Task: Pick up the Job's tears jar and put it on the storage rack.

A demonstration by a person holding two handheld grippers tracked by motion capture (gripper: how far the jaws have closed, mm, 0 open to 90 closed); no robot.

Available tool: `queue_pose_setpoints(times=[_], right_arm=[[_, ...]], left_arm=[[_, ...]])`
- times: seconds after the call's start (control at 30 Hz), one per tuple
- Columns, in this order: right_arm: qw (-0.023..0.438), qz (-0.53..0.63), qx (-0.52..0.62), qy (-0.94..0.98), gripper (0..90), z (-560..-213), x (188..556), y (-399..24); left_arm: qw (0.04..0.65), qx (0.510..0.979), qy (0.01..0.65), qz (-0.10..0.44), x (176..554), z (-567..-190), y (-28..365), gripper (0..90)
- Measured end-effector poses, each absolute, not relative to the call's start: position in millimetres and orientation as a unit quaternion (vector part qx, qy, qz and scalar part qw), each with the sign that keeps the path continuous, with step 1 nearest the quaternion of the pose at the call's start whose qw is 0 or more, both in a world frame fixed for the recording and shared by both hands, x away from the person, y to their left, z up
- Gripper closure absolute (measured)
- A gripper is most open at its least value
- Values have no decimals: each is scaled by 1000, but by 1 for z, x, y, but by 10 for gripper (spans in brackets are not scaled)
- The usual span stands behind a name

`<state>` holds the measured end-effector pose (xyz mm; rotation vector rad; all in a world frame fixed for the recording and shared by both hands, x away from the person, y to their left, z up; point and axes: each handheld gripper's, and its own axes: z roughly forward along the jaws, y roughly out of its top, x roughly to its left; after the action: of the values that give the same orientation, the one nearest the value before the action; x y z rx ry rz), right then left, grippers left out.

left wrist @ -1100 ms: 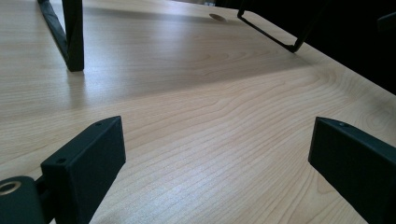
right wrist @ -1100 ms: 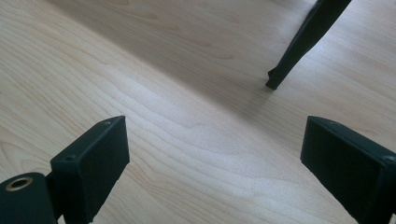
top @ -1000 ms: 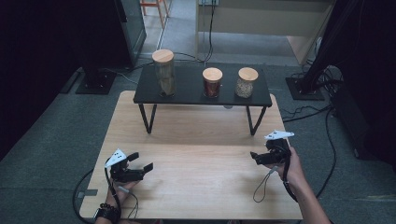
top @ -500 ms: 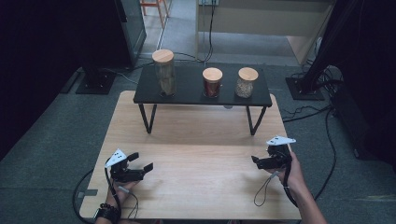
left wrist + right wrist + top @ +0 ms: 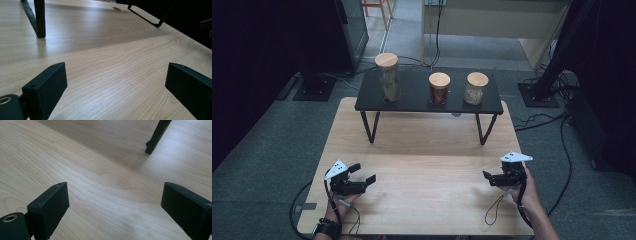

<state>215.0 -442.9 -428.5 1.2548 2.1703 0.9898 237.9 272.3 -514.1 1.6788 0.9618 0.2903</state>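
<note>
Jars stand in a row on the black shelf [image 5: 412,102] at the far side of the desk [image 5: 422,150], well apart from both hands: a tall jar [image 5: 388,77] at the left, a red-filled jar [image 5: 439,88] in the middle and a pale-filled jar [image 5: 476,88] at the right, each with a wooden lid. Raised on the shelf's thin legs, they probably sit there so that a hand-held gripper can come at their sides from the near edge. The left hand-held gripper [image 5: 362,174] rests low over the bare wood at the near left, jaws spread wide with nothing between them, aimed toward the desk's middle. The right hand-held gripper [image 5: 487,175] sits at the near right, likewise released and empty, pointing inward, with the forearm coming up from the bottom edge.
</note>
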Motion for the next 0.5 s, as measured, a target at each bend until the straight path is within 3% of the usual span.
queue_pose_setpoints(times=[0.5], right_arm=[[228,367,468,771,77,-454,206,-453]], left_arm=[[555,713,408,125,238,-513,271,40]])
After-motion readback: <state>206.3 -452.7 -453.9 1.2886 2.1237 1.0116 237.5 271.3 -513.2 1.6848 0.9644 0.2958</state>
